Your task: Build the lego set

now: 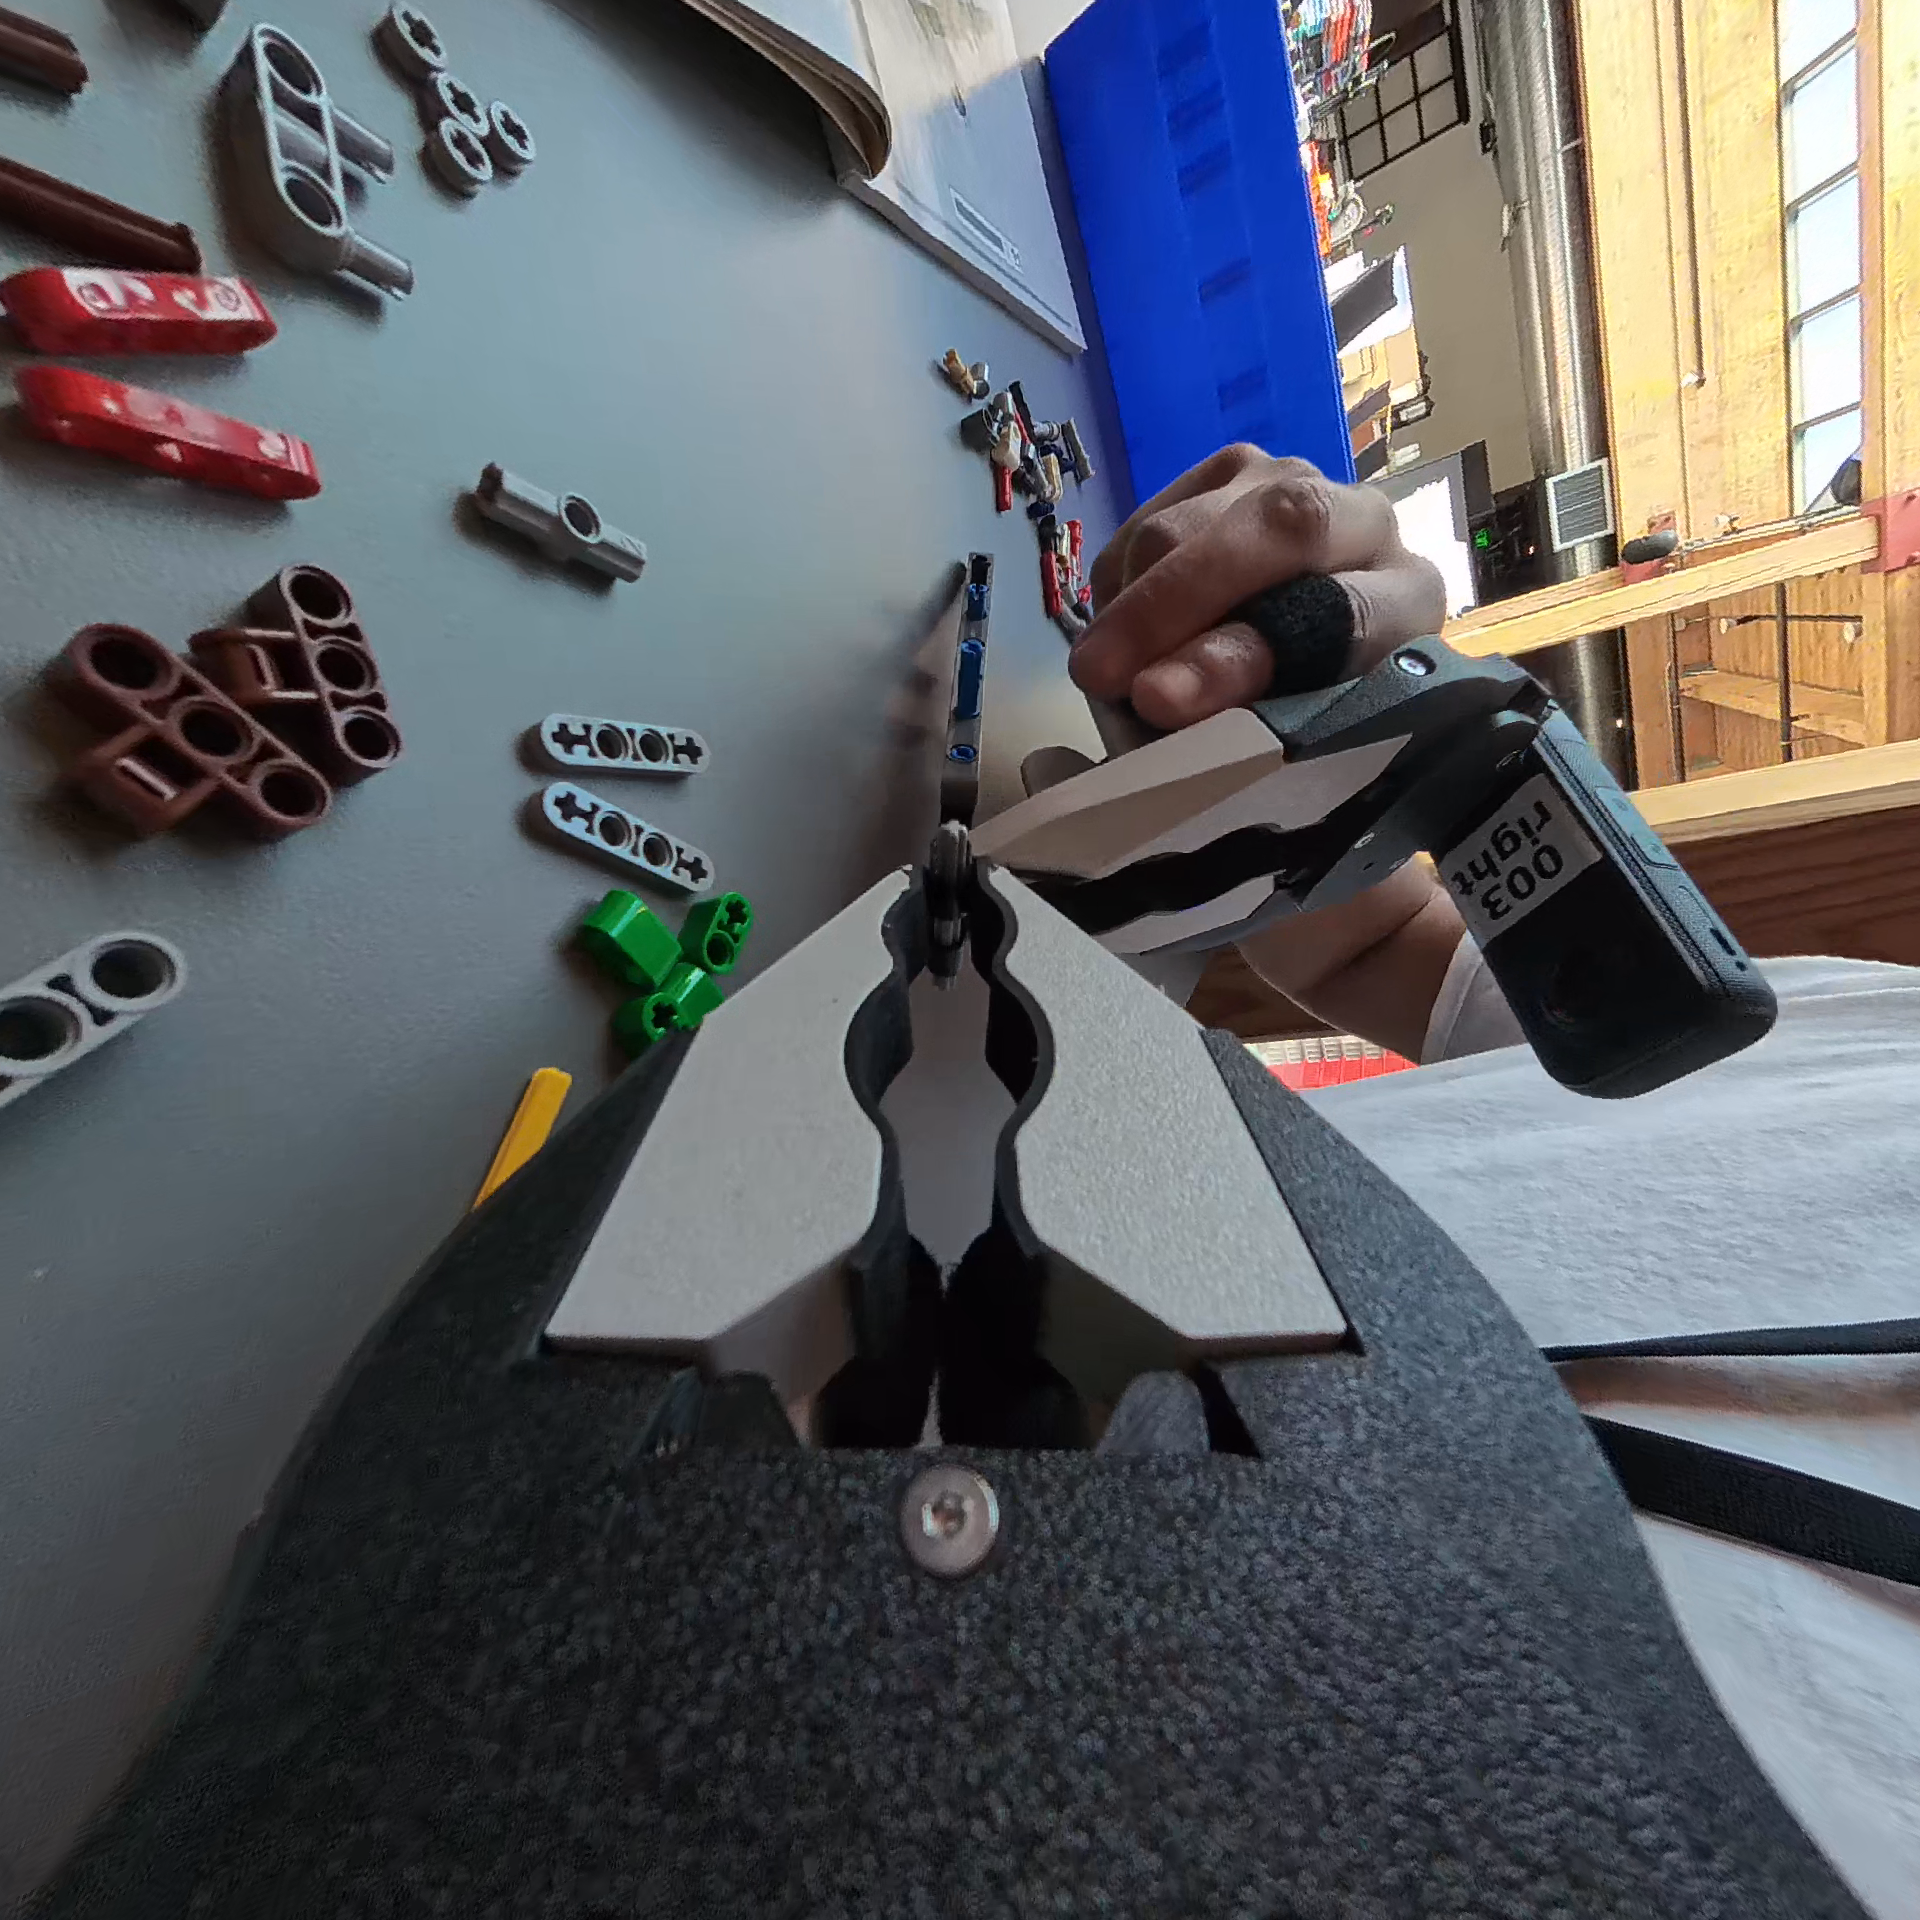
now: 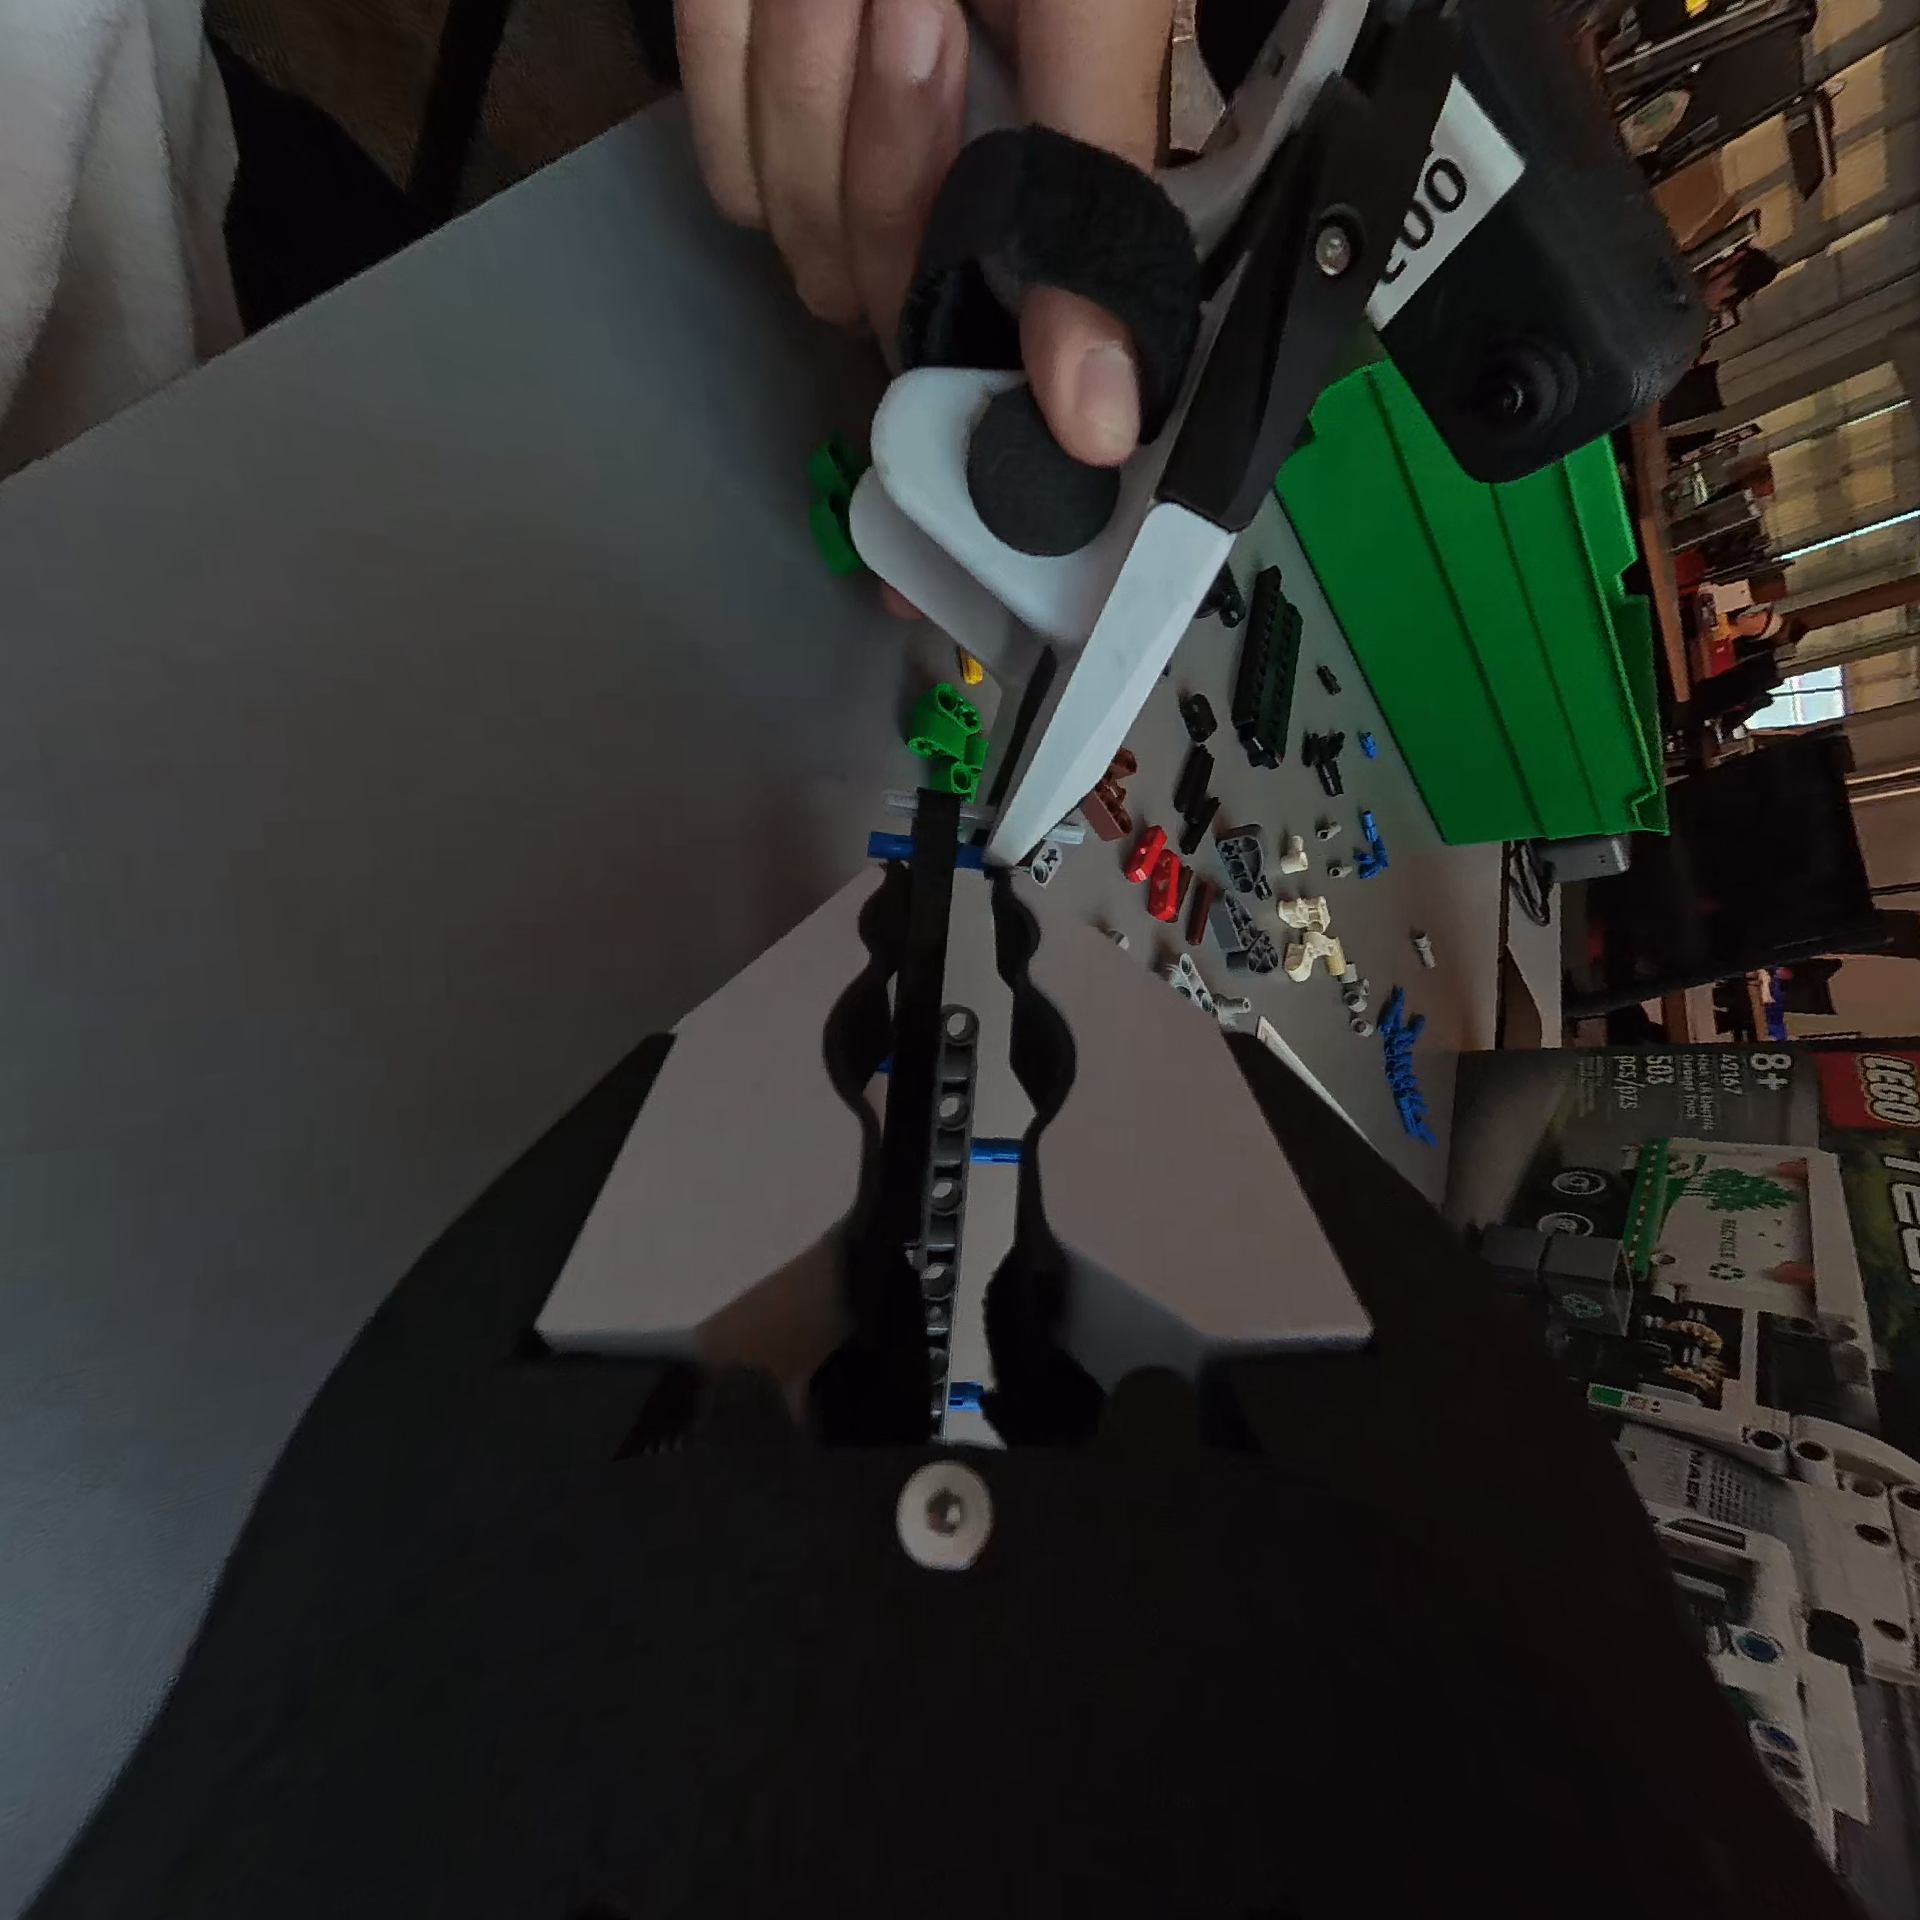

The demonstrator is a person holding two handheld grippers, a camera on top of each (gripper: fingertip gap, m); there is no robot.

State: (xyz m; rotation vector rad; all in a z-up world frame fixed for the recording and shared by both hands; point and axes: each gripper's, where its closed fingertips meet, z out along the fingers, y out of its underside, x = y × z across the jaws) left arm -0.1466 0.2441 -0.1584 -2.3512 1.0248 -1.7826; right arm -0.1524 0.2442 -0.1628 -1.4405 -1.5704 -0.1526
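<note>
Left gripper (image 1: 951, 883): jaws nearly together, pinching a small dark pin or axle piece (image 1: 948, 914) at the very tips, centre of the left wrist view. The piece stands roughly in line with the fingers.

Right gripper (image 2: 940, 883): jaws drawn in around a long dark beam (image 2: 935, 1091) with blue pins (image 2: 992, 1148) pushed through it. The beam runs lengthwise between the fingers, from the base out past the tips, centre of the right wrist view. In the left wrist view the same beam (image 1: 964, 707) shows edge-on just above the left tips, and the right gripper (image 1: 987, 847) comes in from the right of the frame, its tips touching or just beside the pinched pin. Exact contact of pin and beam cannot be told.

Grey table (image 1: 675, 416): loose parts at left of frame, namely red beams (image 1: 156, 364), brown beams (image 1: 229, 717), green connectors (image 1: 670, 956), flat light-grey links (image 1: 623, 790). Blue bin (image 1: 1195, 239) at upper centre right. The right wrist view shows a green bin (image 2: 1475, 623) at upper right and the set box (image 2: 1714, 1299) at lower right.
</note>
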